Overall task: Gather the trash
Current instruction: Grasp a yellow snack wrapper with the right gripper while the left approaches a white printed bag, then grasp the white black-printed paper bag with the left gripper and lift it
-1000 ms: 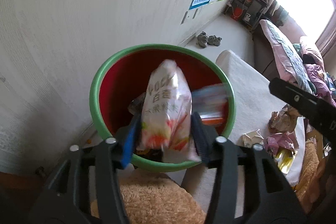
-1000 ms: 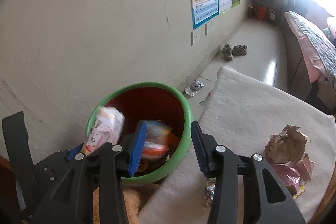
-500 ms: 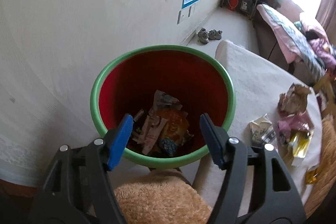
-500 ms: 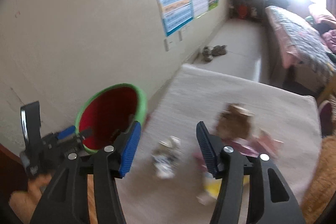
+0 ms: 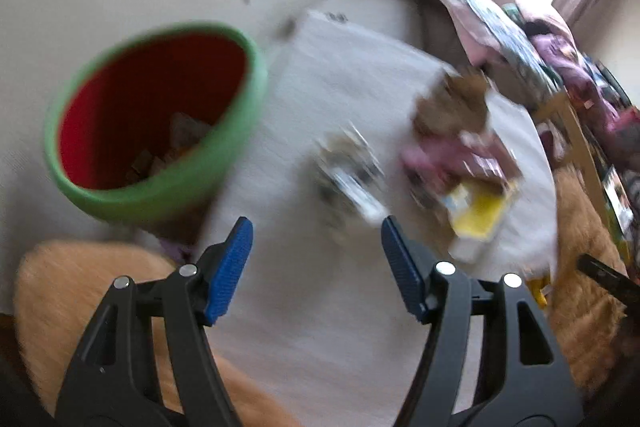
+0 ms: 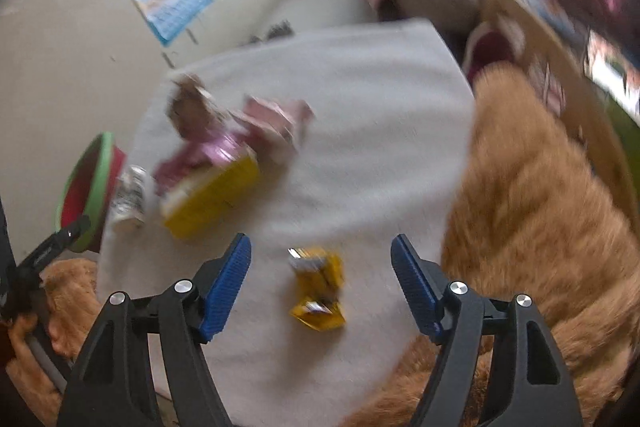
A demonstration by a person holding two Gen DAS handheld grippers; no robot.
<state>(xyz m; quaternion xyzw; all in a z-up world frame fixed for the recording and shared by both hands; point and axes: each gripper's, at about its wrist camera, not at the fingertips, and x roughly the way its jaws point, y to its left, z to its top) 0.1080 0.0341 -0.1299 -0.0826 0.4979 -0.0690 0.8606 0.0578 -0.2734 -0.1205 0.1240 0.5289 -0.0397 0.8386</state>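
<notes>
Both grippers' fingers gape empty: left gripper at lower centre, right gripper opening above a yellow wrapper.

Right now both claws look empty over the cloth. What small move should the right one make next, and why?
Probably lower the right claw straight onto the small yellow wrapper. Its jaws are opening with nothing pressed between them, and that wrapper lies on the white cloth almost midway between the fingers, apart from the other trash. The view is blurred, so steady it first.
</notes>
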